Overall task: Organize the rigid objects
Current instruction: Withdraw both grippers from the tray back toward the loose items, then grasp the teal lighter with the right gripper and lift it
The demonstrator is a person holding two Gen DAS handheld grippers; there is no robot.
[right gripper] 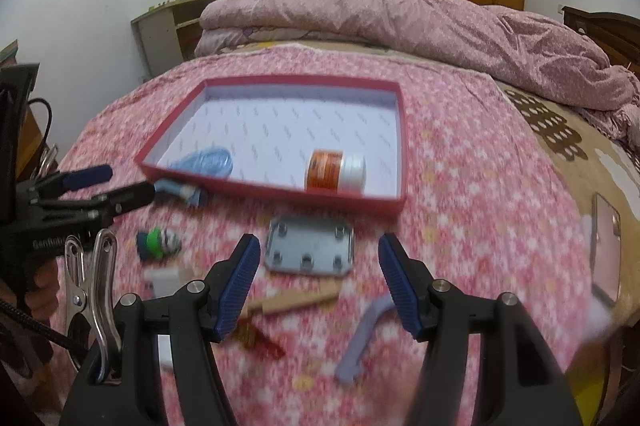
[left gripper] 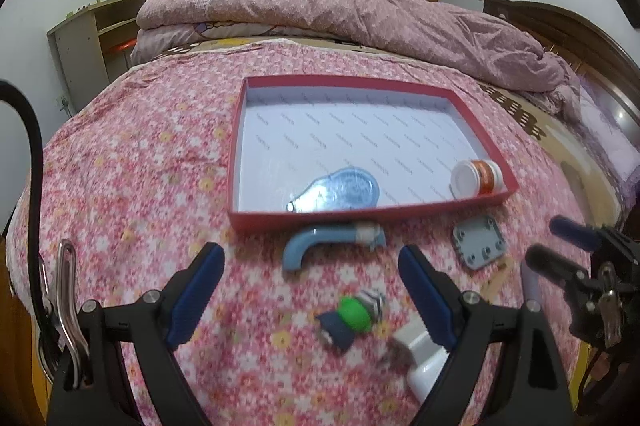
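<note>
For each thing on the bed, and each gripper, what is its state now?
red box: open, no lid on it
orange bottle: on its side in the box, capped
clear blue piece: flat in the box
blue curved pipe: outside, against the box wall
grey plate: flat on the bedspread
left gripper: open, empty
right gripper: open, empty

On the bed lies a tray holding a dispenser at left and a bottle at right. Before it lie a pipe, a plate, a toy and a charger.
</note>
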